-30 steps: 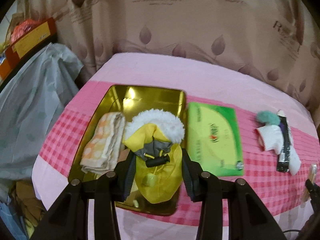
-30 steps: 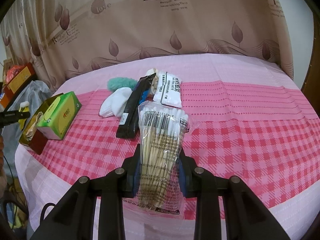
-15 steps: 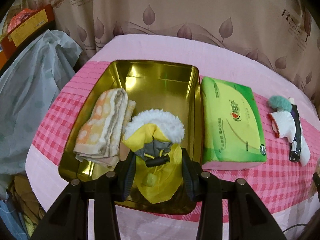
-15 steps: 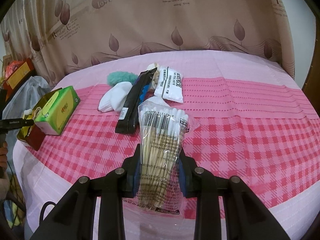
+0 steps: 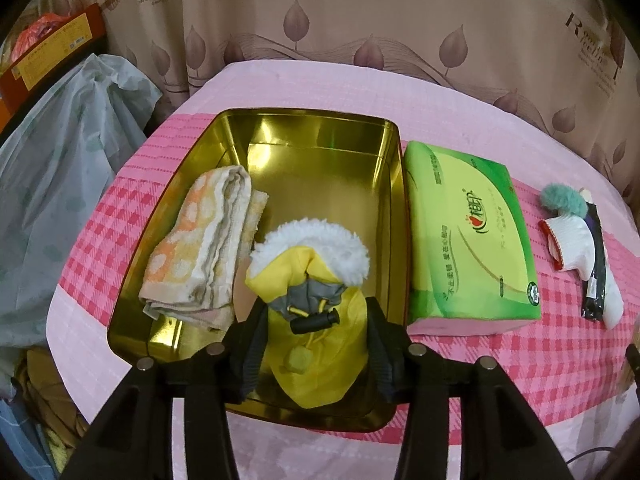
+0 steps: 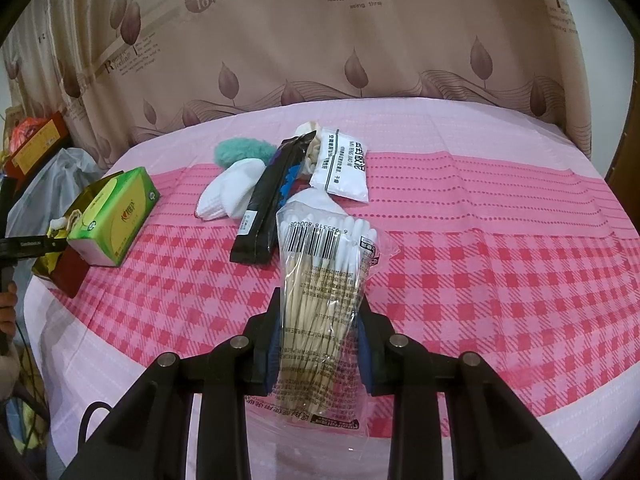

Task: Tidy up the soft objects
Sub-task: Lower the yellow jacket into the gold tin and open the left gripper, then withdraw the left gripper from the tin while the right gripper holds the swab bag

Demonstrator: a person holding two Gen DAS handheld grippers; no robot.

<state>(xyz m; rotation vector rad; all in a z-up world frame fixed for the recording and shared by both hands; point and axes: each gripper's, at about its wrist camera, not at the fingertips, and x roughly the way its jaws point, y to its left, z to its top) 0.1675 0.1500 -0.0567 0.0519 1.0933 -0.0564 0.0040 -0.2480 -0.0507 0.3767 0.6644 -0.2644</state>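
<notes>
Since the earlier frame the left gripper (image 5: pixel 316 340) is sitting lower over the gold tin (image 5: pixel 394 200), its jaws just widening beside one yellow jacket (image 5: pixel 316 320), which is lying in the tin beside one folded towel (image 5: pixel 204 248). The right gripper (image 6: pixel 320 344), angled downward, is clamping one cotton-swab bag (image 6: pixel 324 288).

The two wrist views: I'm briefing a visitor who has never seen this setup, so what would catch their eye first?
Probably the shiny gold tin on the pink checked cloth, with a folded towel on its left side and a small yellow fur-trimmed coat between the left gripper jaws, which have just been opening. Next, the bag of cotton swabs clamped in the right gripper, and the green tissue pack beside the tin.
</notes>
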